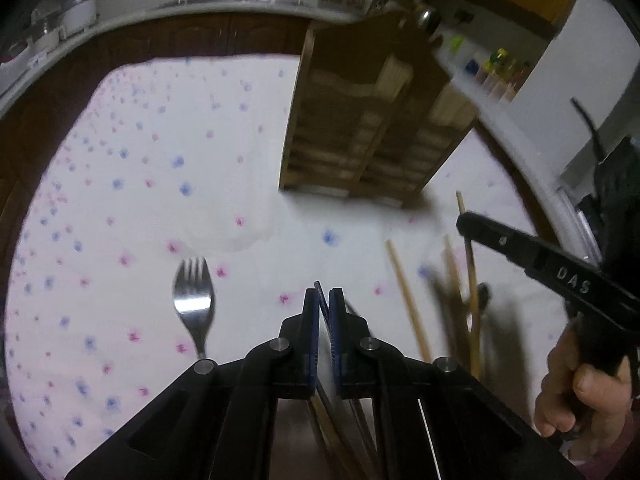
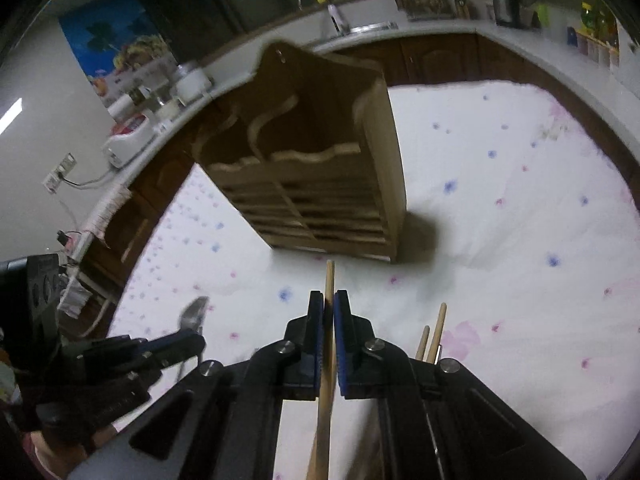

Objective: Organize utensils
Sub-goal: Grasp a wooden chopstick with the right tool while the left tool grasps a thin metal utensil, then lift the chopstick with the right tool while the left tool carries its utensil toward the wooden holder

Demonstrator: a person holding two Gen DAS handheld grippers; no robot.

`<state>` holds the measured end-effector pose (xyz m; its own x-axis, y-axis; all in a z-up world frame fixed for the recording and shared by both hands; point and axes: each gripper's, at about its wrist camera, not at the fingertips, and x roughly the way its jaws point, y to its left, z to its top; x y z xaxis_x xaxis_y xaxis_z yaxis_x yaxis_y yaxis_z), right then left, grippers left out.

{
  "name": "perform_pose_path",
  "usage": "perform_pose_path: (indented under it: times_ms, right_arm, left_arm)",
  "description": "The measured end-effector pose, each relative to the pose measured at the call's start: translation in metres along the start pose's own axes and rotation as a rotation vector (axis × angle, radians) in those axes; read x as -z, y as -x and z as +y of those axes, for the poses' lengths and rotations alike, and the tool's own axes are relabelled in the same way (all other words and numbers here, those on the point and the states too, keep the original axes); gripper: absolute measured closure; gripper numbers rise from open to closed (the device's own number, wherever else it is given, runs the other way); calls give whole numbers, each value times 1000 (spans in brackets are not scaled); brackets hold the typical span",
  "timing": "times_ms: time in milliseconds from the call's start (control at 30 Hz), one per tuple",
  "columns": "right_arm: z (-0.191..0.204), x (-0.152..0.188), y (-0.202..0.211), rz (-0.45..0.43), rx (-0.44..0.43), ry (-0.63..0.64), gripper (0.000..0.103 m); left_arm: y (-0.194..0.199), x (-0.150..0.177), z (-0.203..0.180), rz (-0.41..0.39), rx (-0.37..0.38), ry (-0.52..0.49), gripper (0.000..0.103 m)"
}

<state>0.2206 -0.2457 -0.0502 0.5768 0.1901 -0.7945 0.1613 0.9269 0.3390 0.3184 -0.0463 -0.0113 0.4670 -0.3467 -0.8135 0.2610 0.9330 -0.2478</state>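
A person holds a gripper in each hand over a table with a white cloth [image 1: 160, 128] dotted with small pink and blue flowers.

The left gripper [image 1: 324, 304] has its jaws pressed together on a thin dark stick [image 1: 320, 294]. It looks like a dark chopstick, but I cannot tell for sure. The right gripper [image 2: 329, 308] has its jaws pinched tight on a pale wooden chopstick [image 2: 329, 280]. Its tip pokes out past the fingers, and the rest runs back under the tool.

The wooden holder [image 2: 320, 168] stands on the cloth toward the far edge of the table, a bit tilted in both views. It has slots at the top, and they look empty. A metal fork [image 1: 194, 304] lies on the cloth near the left gripper, toward the near edge. More wooden chopsticks [image 1: 464, 288] lie loose on the cloth at the right, close to the right gripper.

What could go wrong? Each stick is thin and smooth and is held only at one spot. It could spin in the jaws and point the wrong way, and then it would miss its slot. It could also slip out and roll away on the cloth. The two tools are close together, so they might bump. A hard poke at the holder could knock it over.
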Motion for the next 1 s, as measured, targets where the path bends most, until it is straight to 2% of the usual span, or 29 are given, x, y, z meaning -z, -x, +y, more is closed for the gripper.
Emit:
perform_pose_path:
  times_ms: [233,467,667,1000]
  right_arm:
    - [22,1,50,-77,-34,27,98]
    - [43,12,97,-154,-45,66,98]
    - [49,18,120,-192,-47,69,98]
    - [58,12,145,-269,-32,87,98]
  left_arm:
    - [80,18,-4,-126,75,-8,101]
    - [143,45,1,-214,128,-31,102]
    - [174,60,6,-263,166,-36,102]
    - [199,69,15,-351,164,-24,103]
